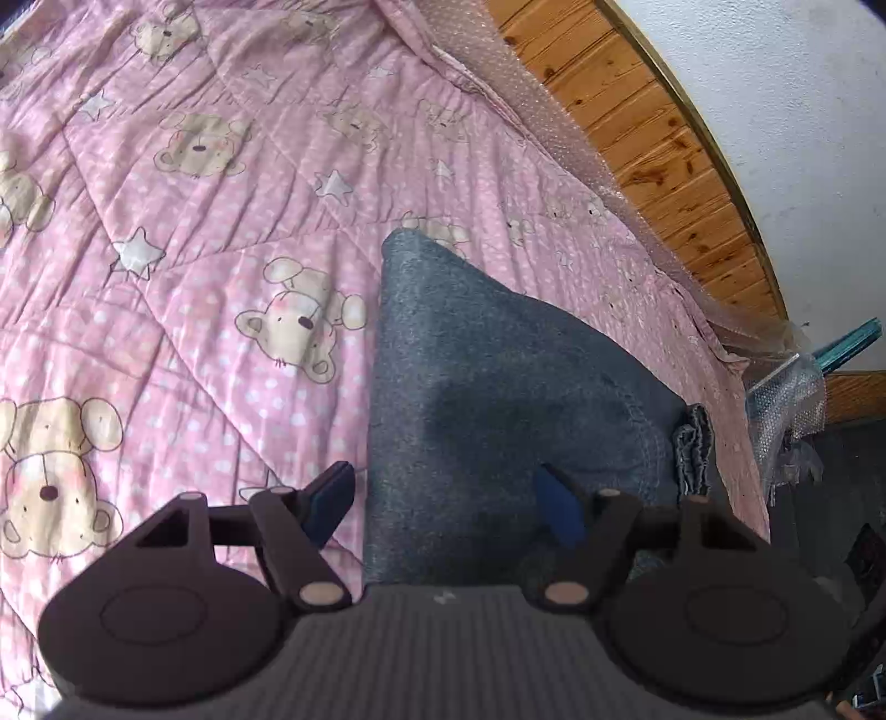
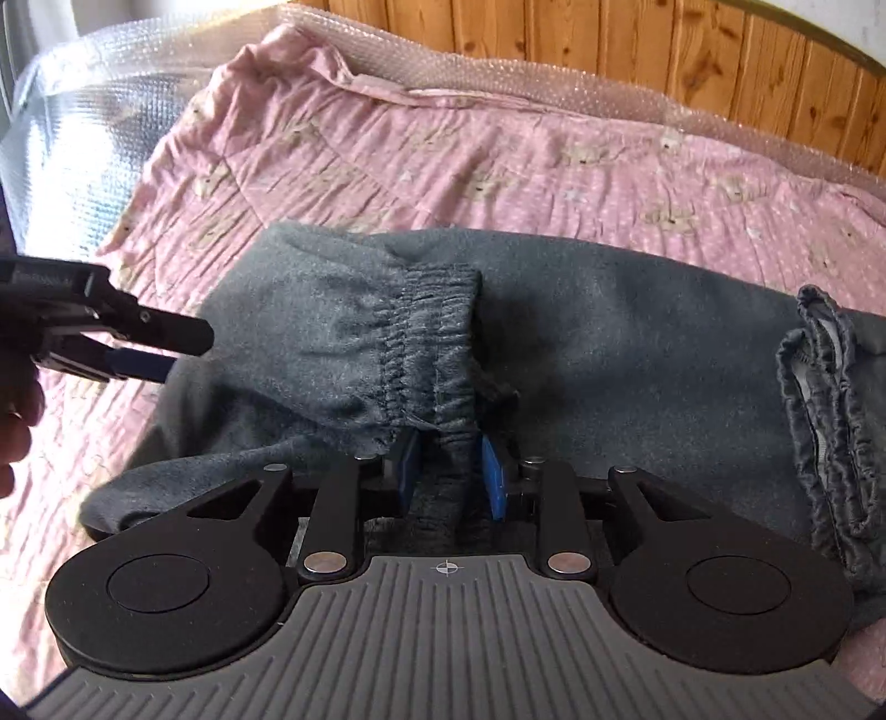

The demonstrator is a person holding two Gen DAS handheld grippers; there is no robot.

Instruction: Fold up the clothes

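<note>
Dark grey sweatpants (image 2: pixel 637 343) lie across a pink quilt (image 2: pixel 498 166) printed with bears. One leg is folded back over the rest, so its gathered elastic cuff (image 2: pixel 432 332) sits near the middle. My right gripper (image 2: pixel 449 476) stands just over it. A strip of that cuff runs loosely between the blue pads (image 2: pixel 493 482), which do not press on it. My left gripper (image 2: pixel 188 354) comes in from the left, open and holding nothing. In the left wrist view, the left gripper (image 1: pixel 443 487) hovers over the sweatpants (image 1: pixel 498 360), spanning their left edge.
A bunched elastic hem (image 2: pixel 825 415) lies at the pants' right end. A wooden headboard (image 2: pixel 554 27) runs behind the bed, with bubble wrap (image 2: pixel 72 138) along its far and left edges. A person's hand (image 2: pixel 16 421) holds the left gripper. The quilt (image 1: pixel 194 221) spreads wide to the left.
</note>
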